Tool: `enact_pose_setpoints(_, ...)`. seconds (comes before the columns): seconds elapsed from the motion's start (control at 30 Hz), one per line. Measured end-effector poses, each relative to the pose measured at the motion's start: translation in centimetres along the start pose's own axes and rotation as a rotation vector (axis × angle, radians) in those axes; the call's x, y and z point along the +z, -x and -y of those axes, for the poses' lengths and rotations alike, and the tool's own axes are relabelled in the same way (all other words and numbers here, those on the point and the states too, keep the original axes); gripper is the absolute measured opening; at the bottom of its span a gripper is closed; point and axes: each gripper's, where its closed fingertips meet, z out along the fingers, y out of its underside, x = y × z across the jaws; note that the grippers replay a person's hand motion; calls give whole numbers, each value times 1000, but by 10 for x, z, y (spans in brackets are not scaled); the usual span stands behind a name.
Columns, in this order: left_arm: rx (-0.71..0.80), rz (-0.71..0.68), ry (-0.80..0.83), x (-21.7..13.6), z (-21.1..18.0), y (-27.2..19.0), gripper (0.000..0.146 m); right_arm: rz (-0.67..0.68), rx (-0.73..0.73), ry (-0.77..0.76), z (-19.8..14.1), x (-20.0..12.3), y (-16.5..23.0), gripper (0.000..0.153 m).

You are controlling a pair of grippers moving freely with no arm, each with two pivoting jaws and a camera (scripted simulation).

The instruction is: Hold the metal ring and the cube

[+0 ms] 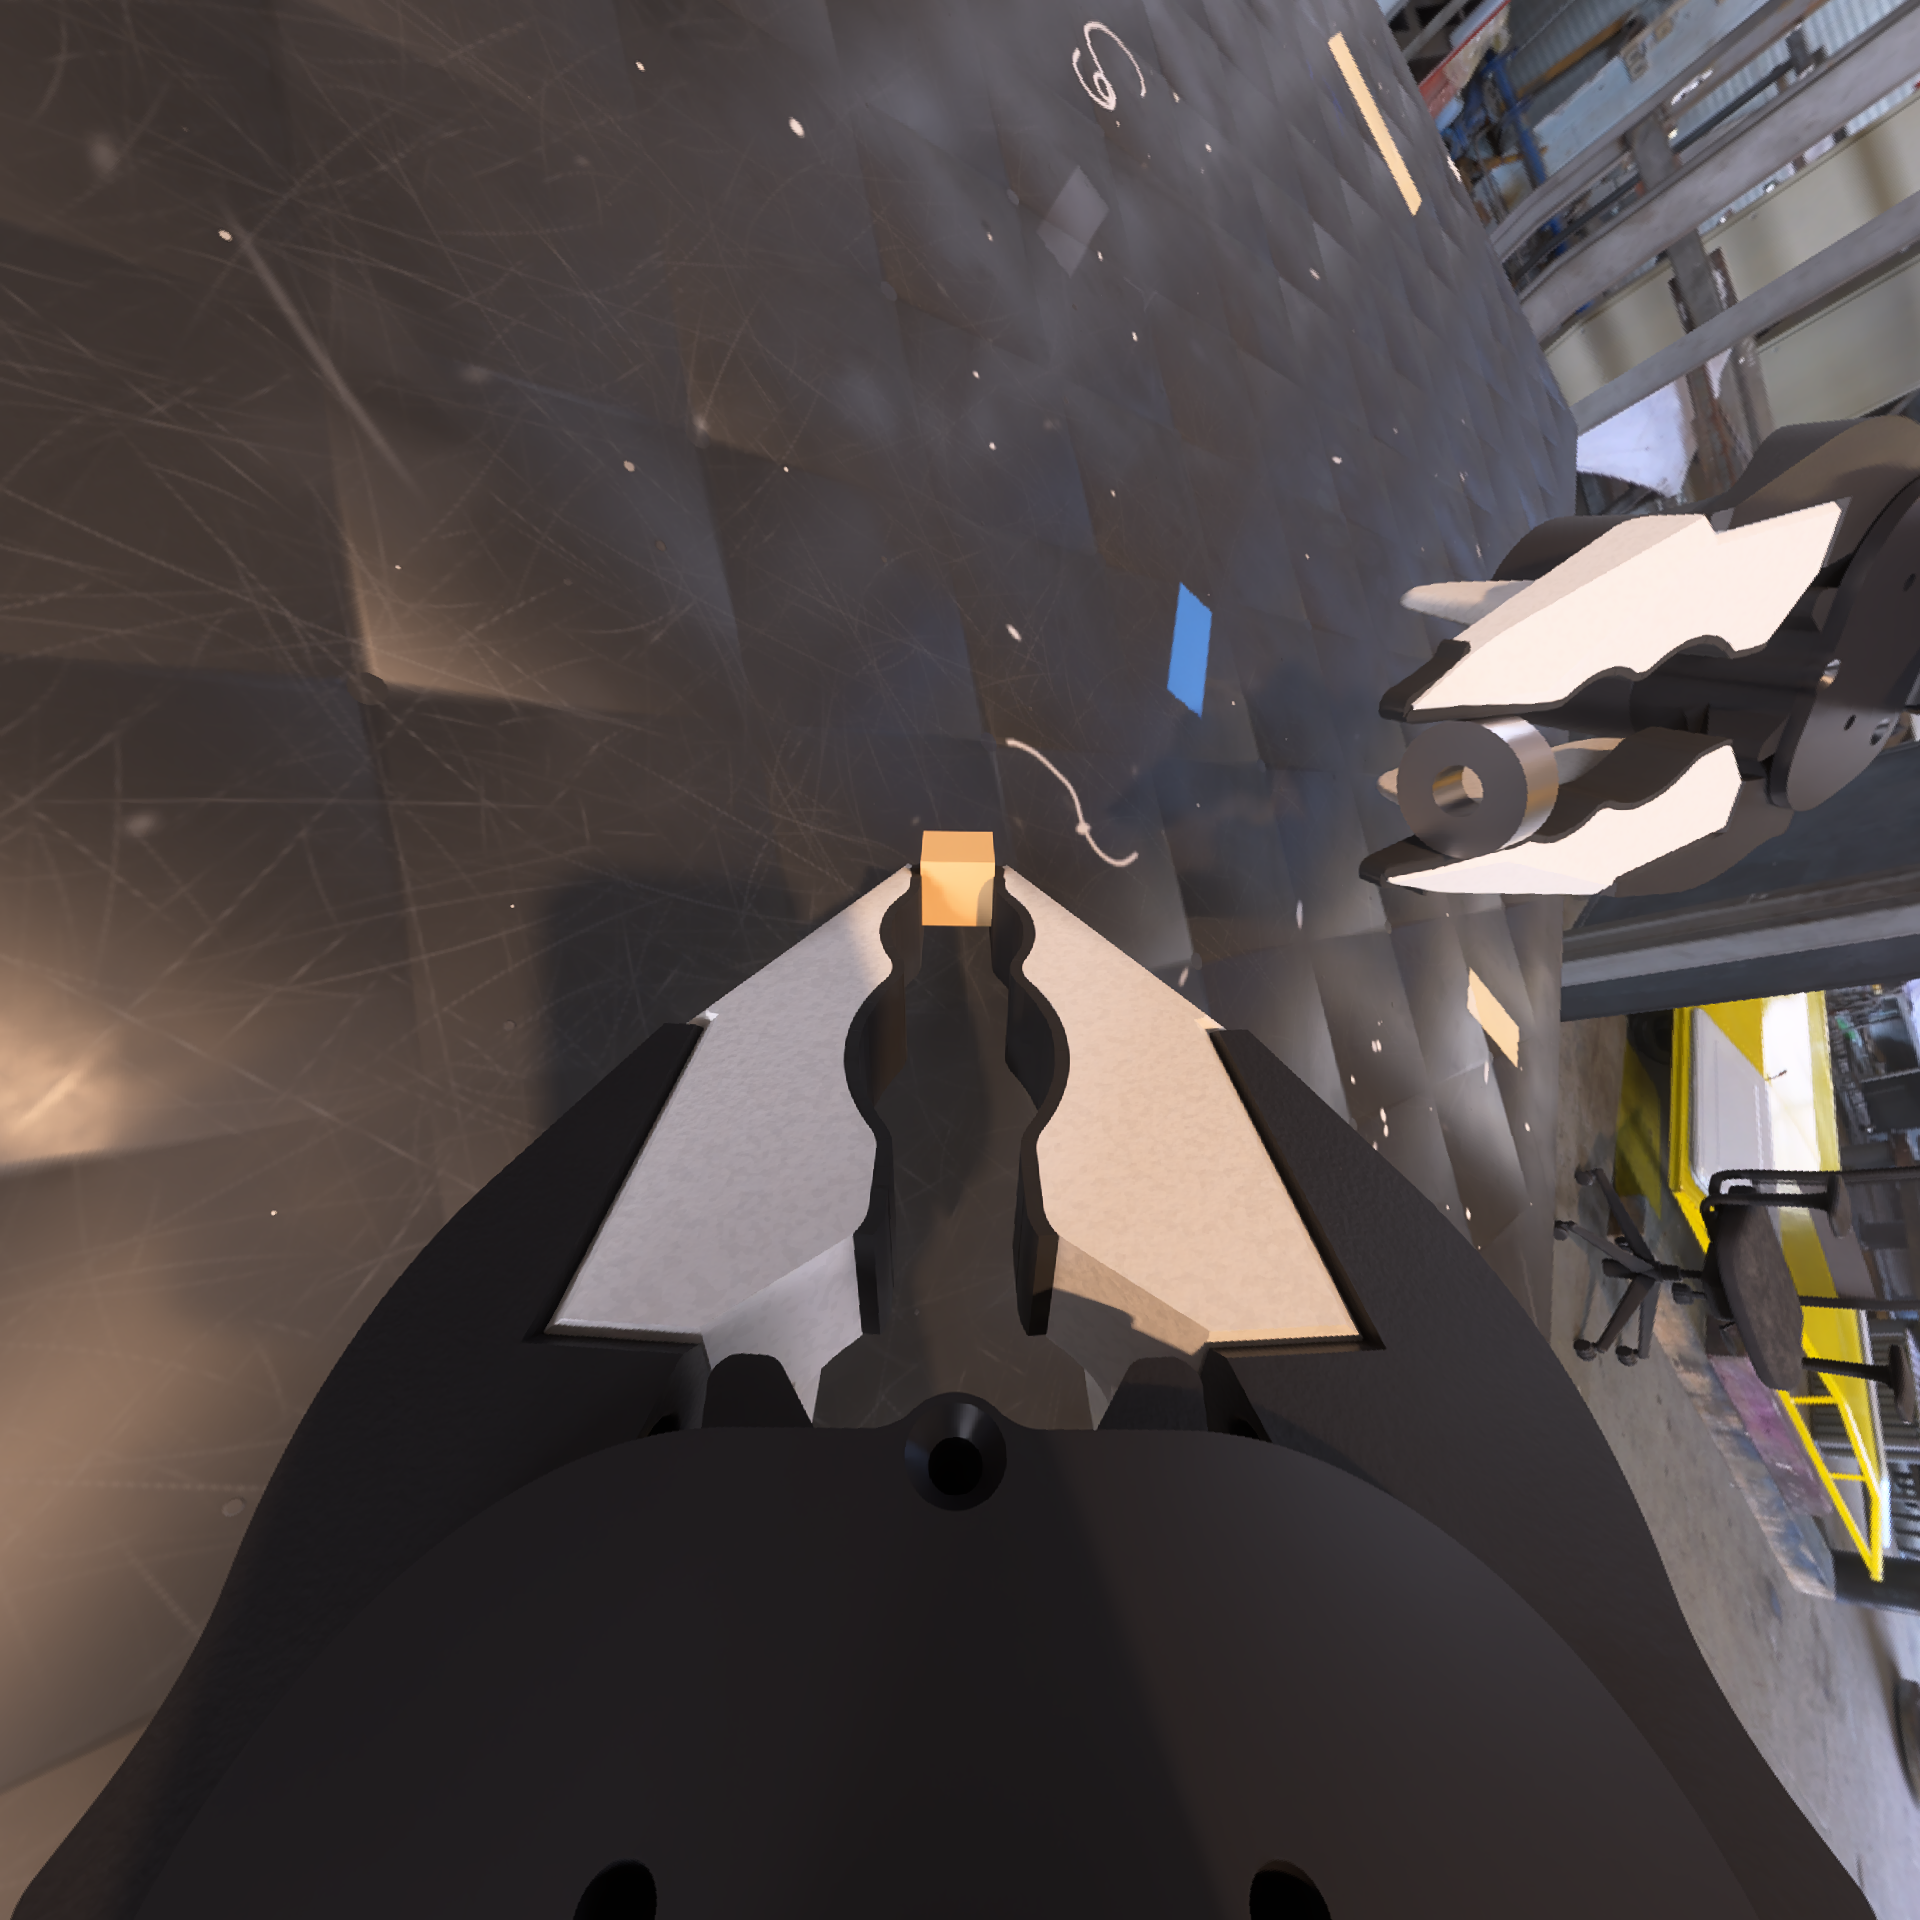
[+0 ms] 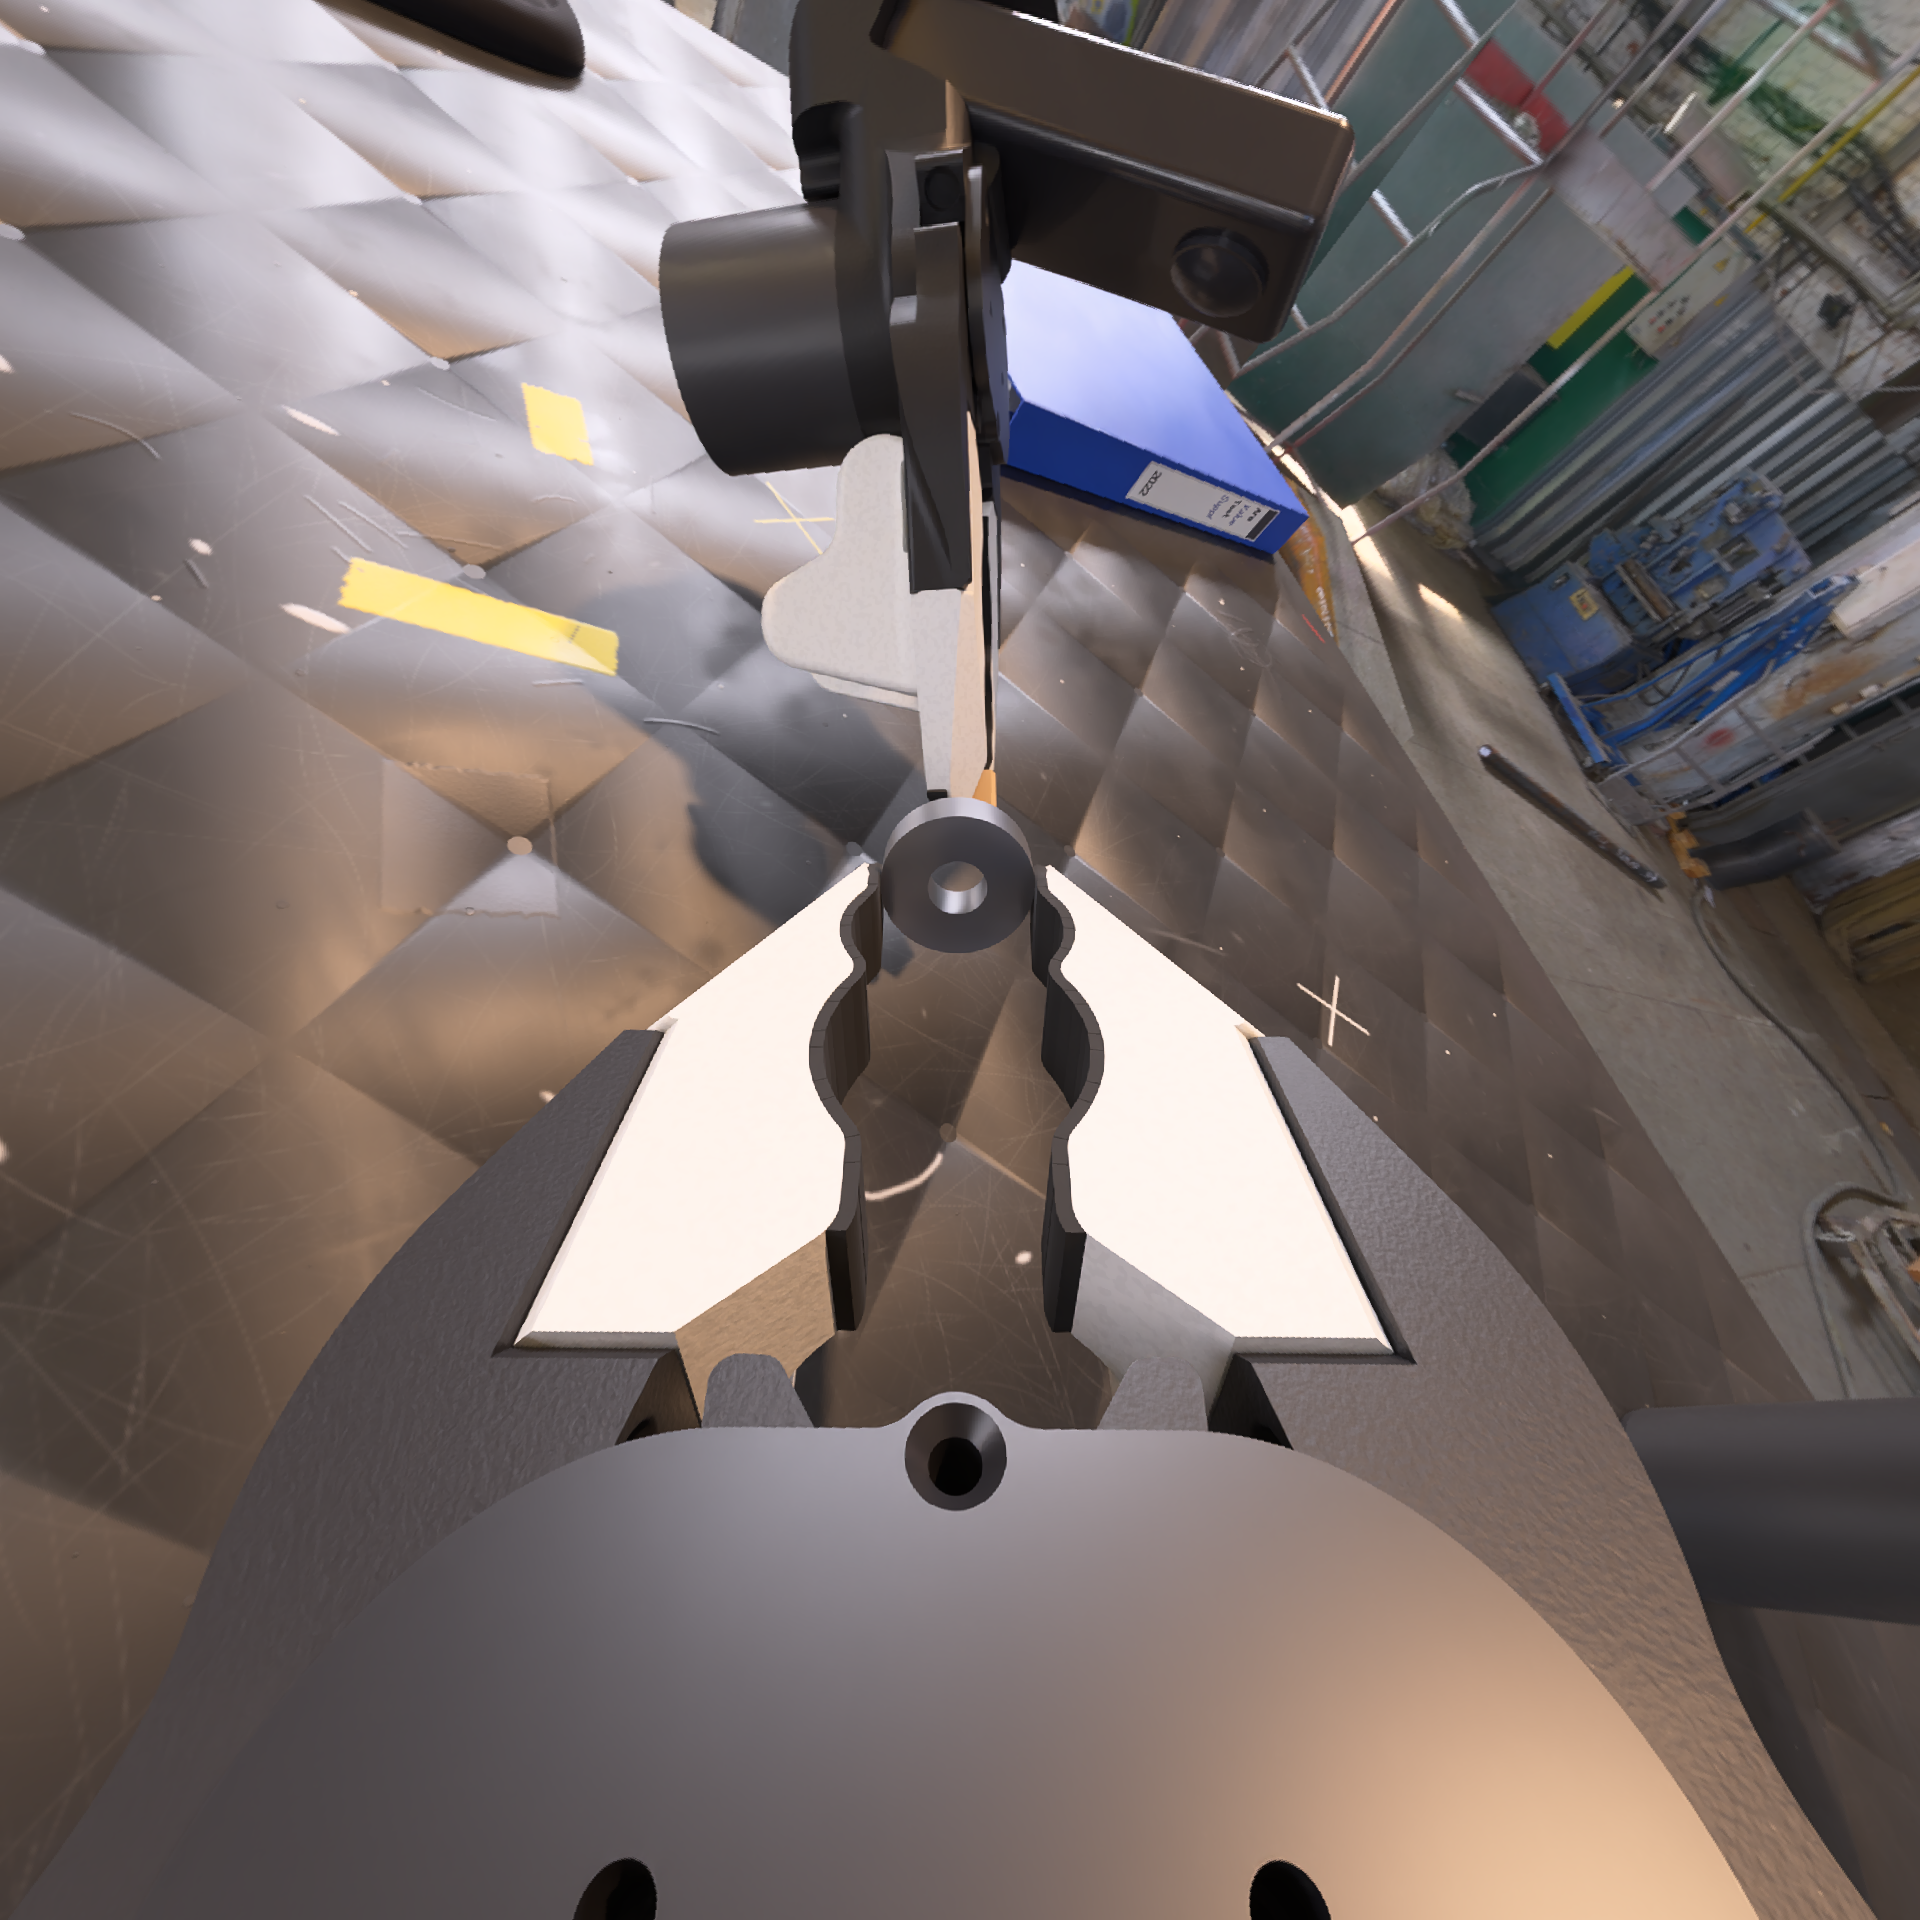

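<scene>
The left tool (image 1: 957, 881) is closed on the orange cube (image 1: 956, 878), pinched at its fingertips above the scratched metal counter (image 1: 416, 520); the cube's lower faces are hidden between the fingers. The right tool (image 2: 957, 891) grips the metal ring (image 2: 957, 883) at its tips, bore facing the camera. Beyond the ring, the left tool's body hides most of a blue binder (image 2: 1143, 416).

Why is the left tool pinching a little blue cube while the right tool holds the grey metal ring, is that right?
Not quite: the small cube in the left tool is orange, as the left wrist view shows. The right tool does hold the grey metal ring.
</scene>
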Motion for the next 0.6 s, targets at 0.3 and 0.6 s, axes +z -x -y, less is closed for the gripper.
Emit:
enact_pose_setpoints(0.3,-1,9,-1,0,0,3,11,40,3,17,4,7,-1,28)
enact_pose_setpoints(0.6,-1,9,-6,-1,1,3,11,39,25,23,6,8,-5,28)
